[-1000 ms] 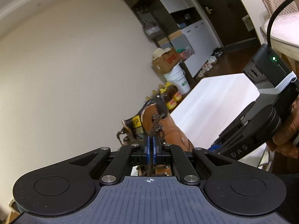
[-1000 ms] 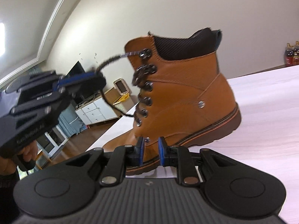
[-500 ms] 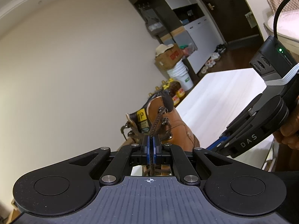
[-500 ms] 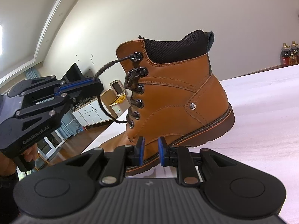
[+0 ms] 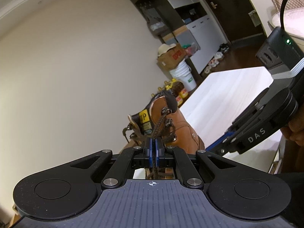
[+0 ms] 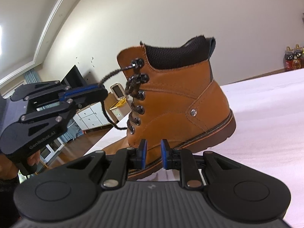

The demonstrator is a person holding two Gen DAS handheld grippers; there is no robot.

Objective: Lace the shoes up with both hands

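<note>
Your left gripper has its blue pads pressed together on the dark, fuzzy braided lace, and that cord runs taut from the pinch up to the top metal eyelet of the boot. A slack length of the lace loops down below the jaws and back toward the lower eyelets. The boot is tan smooth leather with a black mesh collar, orange stitching and a chunky dark-brown lugged sole; it's tilted, heel end raised, near the edge of the white table. Your right gripper sits low beside the sole, its blue-padded fingers spread apart with nothing pinched between them, the leather side showing through the gap.
</note>
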